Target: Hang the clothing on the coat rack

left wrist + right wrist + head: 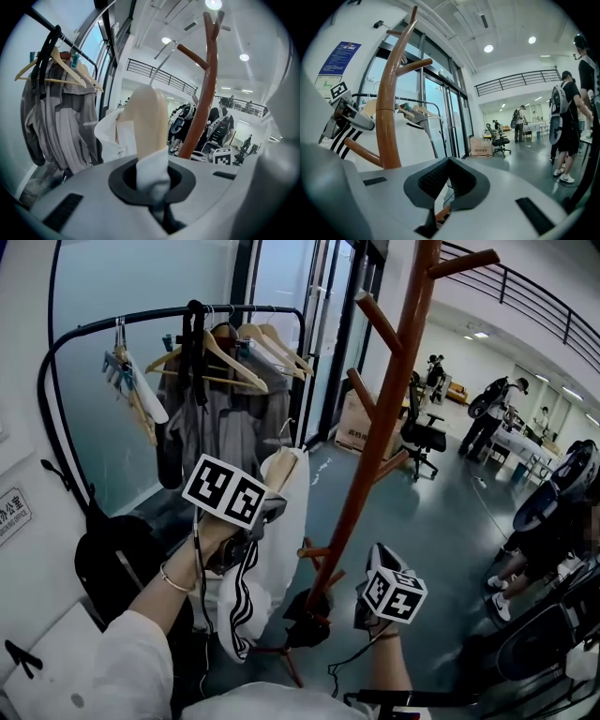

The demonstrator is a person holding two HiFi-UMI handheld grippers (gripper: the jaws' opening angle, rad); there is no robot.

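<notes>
White garment (298, 498) on its wooden hanger (147, 117) isn't on the coat rack (375, 427) yet. My left gripper (152, 183) is clamped on cloth and hanger end, just at 9 o'clock of the trunk, so the hanging itself is all still to do. In the left gripper view the hanger's long axis runs out from the jaws toward 12 o'clock with the hook tipping to 1, the fabric trails to 6 in the head view, and my right gripper (447, 176) is closed on nothing.

- Small white wall plate (11, 514), left edge of the head view: black Chinese characters "办公室", start of the line cut off by the frame; nothing else on it legible.
- Brown cardboard box (354, 430) on the floor near the glass doors: dark Chinese print on its side, too blurred to read.
- Blue poster (340, 56) high on the wall, right gripper view: white text lines, illegible.
- Pale sheet (324, 85) just below: green-lined print, illegible.
</notes>
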